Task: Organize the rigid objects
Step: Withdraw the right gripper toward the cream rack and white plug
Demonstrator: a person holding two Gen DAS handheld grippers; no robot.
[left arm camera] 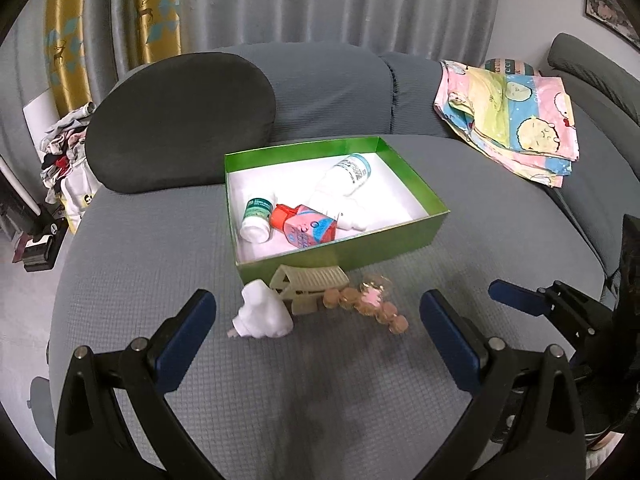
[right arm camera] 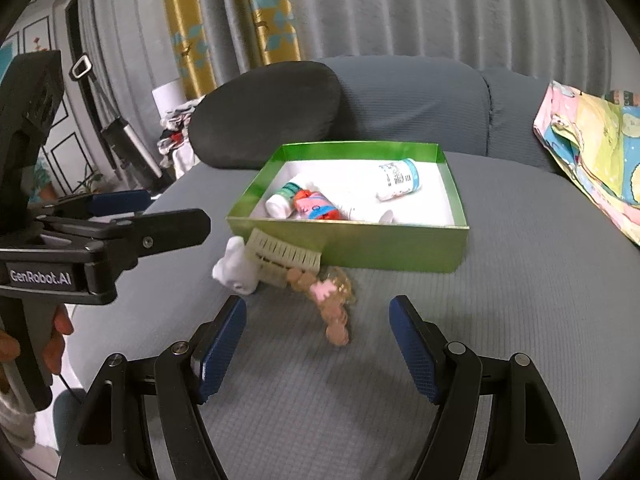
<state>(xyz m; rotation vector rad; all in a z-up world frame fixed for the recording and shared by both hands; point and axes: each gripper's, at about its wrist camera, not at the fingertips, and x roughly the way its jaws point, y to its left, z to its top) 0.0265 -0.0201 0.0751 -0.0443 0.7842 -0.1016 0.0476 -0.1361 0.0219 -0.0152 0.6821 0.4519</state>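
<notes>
A green box point(left arm camera: 400, 240) with a white inside lies on the grey sofa seat. In it are a white bottle with a blue label point(left arm camera: 348, 174), a small green-labelled bottle point(left arm camera: 258, 220) and a pink and red carton point(left arm camera: 306, 226). In front of the box lie a white figurine point(left arm camera: 262, 314), a beige hair clip point(left arm camera: 308, 284) and a brown bead bracelet point(left arm camera: 368, 306) with a pink charm. My left gripper point(left arm camera: 317, 298) hovers open near these three. My right gripper point(right arm camera: 317, 304) is open just short of the bracelet point(right arm camera: 334, 304). Neither holds anything.
A dark grey cushion point(left arm camera: 180, 120) leans behind the box. A folded pastel cartoon cloth point(left arm camera: 516, 120) lies at the back right. Clothes point(left arm camera: 66, 148) are piled off the sofa's left end. A hand point(right arm camera: 60, 336) holds the left gripper's handle.
</notes>
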